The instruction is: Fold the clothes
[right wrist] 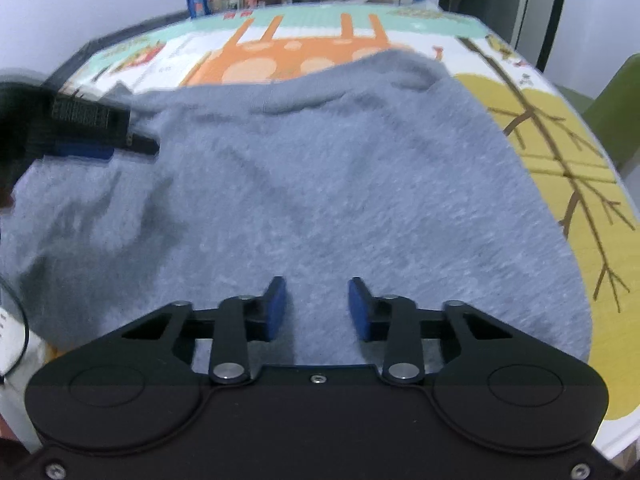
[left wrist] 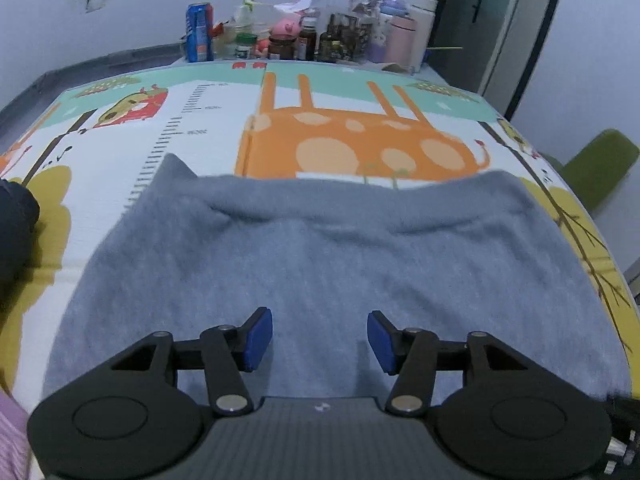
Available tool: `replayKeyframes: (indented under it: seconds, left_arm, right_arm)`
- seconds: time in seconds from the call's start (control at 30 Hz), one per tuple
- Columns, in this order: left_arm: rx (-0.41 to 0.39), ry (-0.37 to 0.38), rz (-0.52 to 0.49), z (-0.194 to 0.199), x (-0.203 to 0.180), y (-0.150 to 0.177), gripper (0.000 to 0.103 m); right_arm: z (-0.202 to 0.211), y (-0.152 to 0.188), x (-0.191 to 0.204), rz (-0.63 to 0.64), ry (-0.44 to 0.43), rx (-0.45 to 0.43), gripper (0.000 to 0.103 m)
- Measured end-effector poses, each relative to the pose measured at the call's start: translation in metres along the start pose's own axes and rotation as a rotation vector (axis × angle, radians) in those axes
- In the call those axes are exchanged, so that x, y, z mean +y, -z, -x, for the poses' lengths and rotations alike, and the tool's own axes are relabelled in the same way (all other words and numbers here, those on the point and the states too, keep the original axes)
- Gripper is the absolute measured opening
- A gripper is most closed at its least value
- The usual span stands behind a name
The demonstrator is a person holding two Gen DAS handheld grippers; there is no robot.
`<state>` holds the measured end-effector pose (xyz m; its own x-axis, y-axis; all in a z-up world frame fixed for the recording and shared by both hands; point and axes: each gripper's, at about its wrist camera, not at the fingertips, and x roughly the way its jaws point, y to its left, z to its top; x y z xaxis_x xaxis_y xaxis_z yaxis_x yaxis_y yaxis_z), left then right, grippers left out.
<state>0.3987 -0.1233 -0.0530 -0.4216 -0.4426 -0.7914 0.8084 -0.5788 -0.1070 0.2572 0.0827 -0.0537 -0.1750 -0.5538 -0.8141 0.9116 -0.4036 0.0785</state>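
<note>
Cloth fills the near half of both views: a grey garment [left wrist: 320,248] lies spread on the mat [left wrist: 224,120] that covers the counter, its long axis running left to right across the fingers' line of sight and its far edge rumpled into a low ridge. The left gripper [left wrist: 320,338] hangs just over the garment's near part, its blue-padded fingers [left wrist: 256,340] standing well apart with only grey fabric showing in the gap and nothing held. The right gripper [right wrist: 317,308] sits the same way over the near right part, its fingers [right wrist: 276,308] parted somewhat less widely, also holding nothing. In the right view the left gripper appears at the far left edge, blurred, close over the cloth there. The garment thus lies straight ahead of and beneath both grippers, each about equally near its own side; whether the fingers touch the fabric cannot be told. Whether the cloth is one layer or already doubled over cannot be told either, so the scene would fit a garment laid out flat as well as one folded once and released. Bottles and jars [left wrist: 304,40] crowd the far end, well apart from the garment.
</note>
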Motion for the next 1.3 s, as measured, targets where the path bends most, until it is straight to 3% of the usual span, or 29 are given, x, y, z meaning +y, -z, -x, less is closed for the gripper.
replayKeyframes:
  seconds: [0.13, 0.17, 0.27, 0.33, 0.4, 0.63, 0.97, 1.17, 1.23, 1.3]
  left_arm:
    - [-0.013, 0.028, -0.007, 0.007, -0.008, 0.017, 0.050]
    - [-0.018, 0.030, -0.017, 0.007, -0.011, 0.021, 0.041]
    - [-0.019, 0.020, -0.062, 0.006, -0.021, 0.028, 0.031]
    - [-0.014, 0.034, -0.052, 0.005, -0.021, 0.033, 0.028]
    - [-0.006, 0.050, -0.021, 0.003, -0.018, 0.037, 0.019]
    - [-0.001, 0.109, 0.023, -0.011, -0.013, 0.049, 0.017]
    - [-0.021, 0.014, 0.021, -0.012, -0.005, 0.050, 0.018]
    - [-0.036, -0.040, 0.061, -0.011, 0.017, 0.046, 0.023]
    - [-0.040, -0.052, 0.069, -0.010, 0.023, 0.045, 0.032]
    - [-0.051, -0.077, 0.073, -0.008, 0.026, 0.044, 0.063]
  right_arm:
    - [0.007, -0.007, 0.004, 0.004, -0.042, -0.060, 0.014]
    - [0.007, -0.009, 0.008, 0.015, -0.039, -0.071, 0.013]
    - [0.002, -0.015, 0.017, 0.027, -0.056, -0.088, 0.012]
    - [-0.004, -0.018, 0.021, 0.016, -0.084, -0.076, 0.010]
    - [-0.010, -0.019, 0.023, 0.007, -0.103, -0.061, 0.009]
    - [-0.031, -0.011, 0.018, -0.057, -0.139, 0.005, 0.008]
    - [-0.029, -0.009, 0.009, -0.033, -0.090, -0.020, 0.008]
    - [-0.025, -0.008, -0.009, -0.051, -0.060, -0.031, 0.008]
    - [-0.024, -0.007, -0.014, -0.056, -0.050, -0.036, 0.008]
    - [-0.023, -0.006, -0.020, -0.074, -0.048, -0.039, 0.008]
